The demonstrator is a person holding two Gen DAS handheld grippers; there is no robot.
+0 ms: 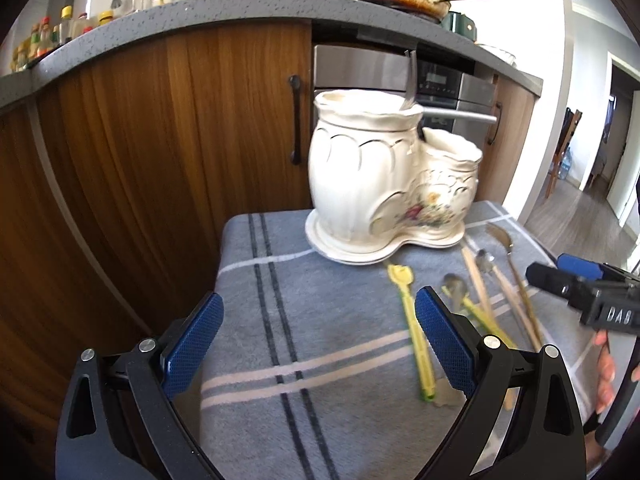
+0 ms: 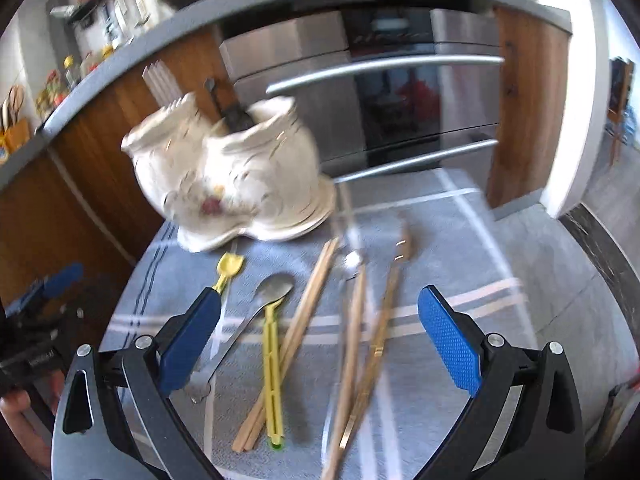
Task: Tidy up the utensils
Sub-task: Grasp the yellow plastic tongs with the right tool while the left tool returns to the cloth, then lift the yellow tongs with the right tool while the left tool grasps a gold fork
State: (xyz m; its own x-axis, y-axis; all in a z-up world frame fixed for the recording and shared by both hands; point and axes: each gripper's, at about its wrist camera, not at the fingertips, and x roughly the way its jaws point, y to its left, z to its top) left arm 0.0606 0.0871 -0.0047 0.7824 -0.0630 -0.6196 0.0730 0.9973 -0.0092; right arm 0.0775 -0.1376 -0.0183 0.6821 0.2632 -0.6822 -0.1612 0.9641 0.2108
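The left tongs (image 1: 320,344) sit closest to the lens, their blue pads spread wide with nothing between them, hovering over the grey striped cloth (image 1: 280,300) that covers the tabletop. The right tongs (image 2: 320,340) are likewise spread and empty, poised above the loose utensils.

Those utensils lie scattered on the cloth in front of the holder: a yellow plastic fork (image 2: 229,267) partly hidden behind the right tongs' left pad, a metal spoon (image 2: 276,286) with a yellow plastic utensil (image 2: 273,364) lying across its neck, a pair of wooden chopsticks (image 2: 308,320) running diagonally, a wooden-handled spoon (image 2: 354,320), and a gold-toned fork (image 2: 384,320) furthest to the right.

Just beyond them stands the cream ceramic utensil holder (image 1: 384,184), two joined pots on one base with a floral motif; a metal utensil (image 1: 410,80) leans upright in its taller pot.

Behind are wooden cabinet doors (image 1: 160,140), a steel oven (image 2: 400,100) and a grey countertop (image 1: 200,28) bearing pans.
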